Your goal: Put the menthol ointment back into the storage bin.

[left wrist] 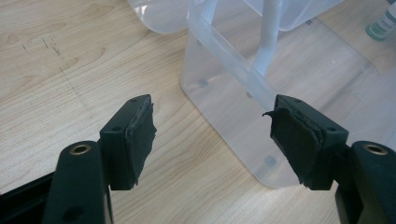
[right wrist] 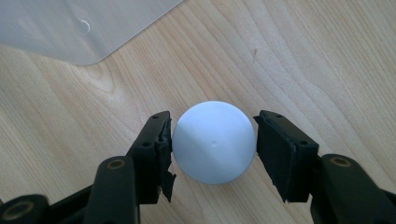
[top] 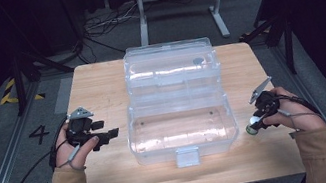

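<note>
While the left gripper [left wrist: 212,140] waited released by the clear plastic box [top: 181,129], the right gripper [right wrist: 214,142] clasped a white-capped bottle [right wrist: 214,141] nr the table's [top: 99,87] right edge, prob. for boxing.

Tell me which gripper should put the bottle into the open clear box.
Right. The right gripper already has the white-capped bottle between its jaws beside the clear box; the left gripper is open and holds nothing.

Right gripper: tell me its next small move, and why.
Probably lift the small bottle and carry it toward the open clear box. In the right gripper view, the right gripper has its pads against both sides of the bottle's pale round end, just above the table. The box stands open beside it, its near tray looking unfilled.
</note>
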Demonstrator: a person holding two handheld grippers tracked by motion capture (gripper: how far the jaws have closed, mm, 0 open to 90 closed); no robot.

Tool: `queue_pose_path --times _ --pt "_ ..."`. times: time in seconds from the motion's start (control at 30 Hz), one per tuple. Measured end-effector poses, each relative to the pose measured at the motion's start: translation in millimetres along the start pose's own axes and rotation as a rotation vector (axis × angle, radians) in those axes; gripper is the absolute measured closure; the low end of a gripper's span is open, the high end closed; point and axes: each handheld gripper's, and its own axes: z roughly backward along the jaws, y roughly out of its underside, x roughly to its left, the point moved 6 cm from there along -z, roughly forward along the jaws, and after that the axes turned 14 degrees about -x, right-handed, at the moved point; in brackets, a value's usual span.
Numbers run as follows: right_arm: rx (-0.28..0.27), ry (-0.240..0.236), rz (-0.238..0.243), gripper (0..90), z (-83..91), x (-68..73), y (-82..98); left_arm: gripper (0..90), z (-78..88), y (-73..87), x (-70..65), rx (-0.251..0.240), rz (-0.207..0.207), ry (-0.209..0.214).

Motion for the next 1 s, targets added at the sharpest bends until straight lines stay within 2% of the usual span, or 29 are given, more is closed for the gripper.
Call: queue_pose_path --times 0.53,1.0 --pt "0.035 -0.006 0.001 49.7 -4.6 0.5 2.8 30.9 0.0 0.3 0.7 0.003 -0.003 0.0" --pt "0.043 0.003 0.004 50.3 -5.1 0.6 1.5 30.8 0.6 0.6 1.3 0.002 -0.001 0.001"
